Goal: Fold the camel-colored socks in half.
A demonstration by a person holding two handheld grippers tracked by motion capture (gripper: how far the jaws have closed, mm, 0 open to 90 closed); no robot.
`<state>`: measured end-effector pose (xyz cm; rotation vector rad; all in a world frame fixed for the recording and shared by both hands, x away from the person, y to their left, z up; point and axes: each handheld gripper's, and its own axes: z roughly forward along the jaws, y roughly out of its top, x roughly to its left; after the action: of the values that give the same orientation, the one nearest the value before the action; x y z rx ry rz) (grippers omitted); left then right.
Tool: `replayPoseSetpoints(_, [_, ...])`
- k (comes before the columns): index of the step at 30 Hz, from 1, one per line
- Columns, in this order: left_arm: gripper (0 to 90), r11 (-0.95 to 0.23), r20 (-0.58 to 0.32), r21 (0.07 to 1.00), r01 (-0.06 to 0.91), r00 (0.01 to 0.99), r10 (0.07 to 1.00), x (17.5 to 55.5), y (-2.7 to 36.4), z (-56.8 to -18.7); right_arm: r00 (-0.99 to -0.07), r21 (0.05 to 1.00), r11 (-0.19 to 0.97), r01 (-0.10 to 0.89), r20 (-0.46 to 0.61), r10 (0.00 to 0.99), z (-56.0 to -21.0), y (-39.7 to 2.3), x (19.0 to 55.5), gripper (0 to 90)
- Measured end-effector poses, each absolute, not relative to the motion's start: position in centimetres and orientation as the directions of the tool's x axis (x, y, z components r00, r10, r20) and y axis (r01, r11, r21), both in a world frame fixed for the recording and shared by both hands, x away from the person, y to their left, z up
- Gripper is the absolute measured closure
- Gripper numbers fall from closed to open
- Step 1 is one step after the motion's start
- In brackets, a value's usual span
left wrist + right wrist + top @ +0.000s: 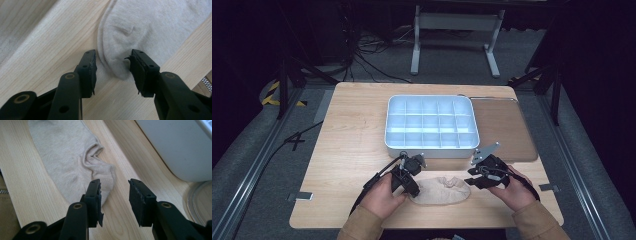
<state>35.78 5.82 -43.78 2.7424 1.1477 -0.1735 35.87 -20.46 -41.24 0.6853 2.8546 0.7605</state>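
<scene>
A beige ankle sock [442, 190] lies flat on the wooden table, just in front of the white tray. My left gripper [414, 192] is at the sock's left end. In the left gripper view its jaws stand open [113, 56] astride the rounded tip of the sock [140, 32], low over the wood. My right gripper [472, 181] is at the sock's right end, also open [113, 185]. In the right gripper view the puckered end of the sock [67, 162] reaches the left jaw, with mostly bare wood between the jaws.
A white tray [432, 150] with several empty compartments stands mid-table, its wall [175, 147] close beside the right gripper. A brown mat [507, 130] lies to its right. The table's front edge is near the person's sleeves.
</scene>
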Motion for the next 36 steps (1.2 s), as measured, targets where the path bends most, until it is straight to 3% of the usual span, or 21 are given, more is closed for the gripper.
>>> replayPoseSetpoints(7, [62.0, -0.715, -0.131, 0.104, 0.691, 0.722, 0.679, 35.2, 5.2, -43.8, -0.899, 0.488, 0.783, 0.385, 0.005, 0.439, -41.4, -20.1, 35.5, 64.1])
replayPoseSetpoints(14, [82.1, -0.710, -0.157, 0.117, 0.694, 0.719, 0.677, 35.2, 5.2, -43.7, -0.905, 0.467, 0.794, 0.389, 0.032, 0.425, -41.7, -19.8, 34.9, 71.6])
replayPoseSetpoints(21, [82.9, -0.712, -0.160, 0.112, 0.693, 0.720, 0.675, 35.1, 5.3, -43.5, -0.909, 0.450, 0.800, 0.396, 0.073, 0.409, -42.4, -19.5, 34.2, 87.5])
replayPoseSetpoints(36, [82.7, -0.706, -0.205, 0.110, 0.699, 0.711, 0.672, 35.2, 6.0, -42.8, -0.904, 0.419, 0.811, 0.408, 0.065, 0.422, -44.4, -18.0, 34.0, 89.0])
